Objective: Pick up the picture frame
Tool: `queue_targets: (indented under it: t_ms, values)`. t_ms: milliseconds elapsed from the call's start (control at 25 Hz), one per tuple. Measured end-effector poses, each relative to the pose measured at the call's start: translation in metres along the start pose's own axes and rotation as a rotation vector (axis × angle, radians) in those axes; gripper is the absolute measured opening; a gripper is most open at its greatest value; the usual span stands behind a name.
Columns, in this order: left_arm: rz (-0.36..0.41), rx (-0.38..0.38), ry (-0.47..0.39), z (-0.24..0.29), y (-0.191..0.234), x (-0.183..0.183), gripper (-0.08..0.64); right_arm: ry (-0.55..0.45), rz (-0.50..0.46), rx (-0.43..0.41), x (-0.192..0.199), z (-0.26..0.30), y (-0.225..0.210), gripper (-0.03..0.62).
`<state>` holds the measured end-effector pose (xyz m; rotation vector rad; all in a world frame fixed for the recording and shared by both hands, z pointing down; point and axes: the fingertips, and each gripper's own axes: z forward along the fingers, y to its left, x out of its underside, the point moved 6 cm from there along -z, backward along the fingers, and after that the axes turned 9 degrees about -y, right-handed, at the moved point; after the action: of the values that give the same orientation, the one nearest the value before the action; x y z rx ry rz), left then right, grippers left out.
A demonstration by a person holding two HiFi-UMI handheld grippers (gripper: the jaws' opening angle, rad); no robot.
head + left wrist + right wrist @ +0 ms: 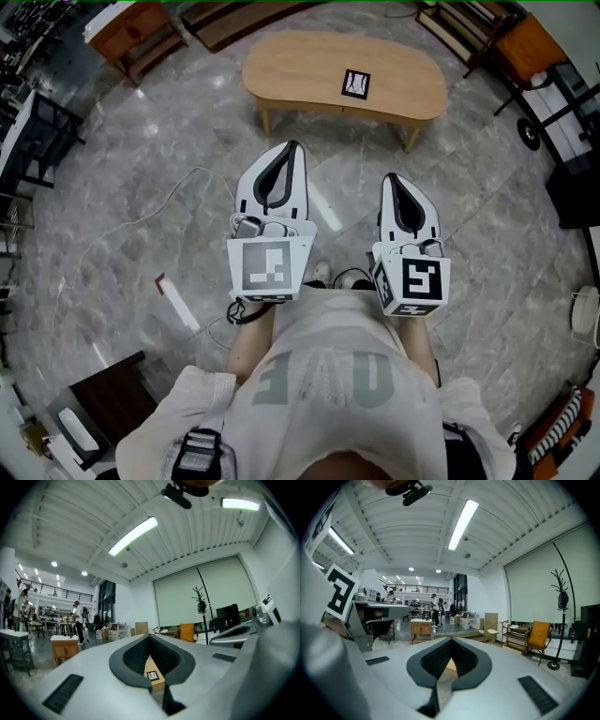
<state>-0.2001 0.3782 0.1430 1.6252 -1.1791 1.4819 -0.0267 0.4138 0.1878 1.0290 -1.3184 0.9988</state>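
The picture frame [356, 83], small with a black border, stands on the right half of a low bean-shaped wooden table [309, 66], well ahead of both grippers. My left gripper [293, 146] is held level over the floor, its tips together and nothing between them. My right gripper [390, 178] is beside it, also shut and empty. In the left gripper view, the picture frame [153, 676] and the table [155, 666] show through the gap behind the joined tips of the left gripper [150, 636]. In the right gripper view, only a sliver of the table [449, 668] shows behind the right gripper [451, 640].
Grey marble floor lies between me and the table. A white cable [141, 220] runs across the floor on the left. A wooden cabinet [131, 33] stands at far left, an orange chair [530, 42] and shelving at far right, and a dark box [112, 398] near my feet.
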Motion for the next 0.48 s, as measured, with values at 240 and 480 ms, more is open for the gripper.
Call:
queue_targets:
  t_ms: [240,480]
  values:
    - [-0.023,0.017,0.007,0.013,0.022,0.015,0.009,0.056,-0.023,0.012,0.018,0.007,0.012,0.005]
    - [-0.045,0.019,0.002,0.038,0.031,0.023,0.009,0.022,0.006,0.038,0.013,0.032,-0.005,0.005]
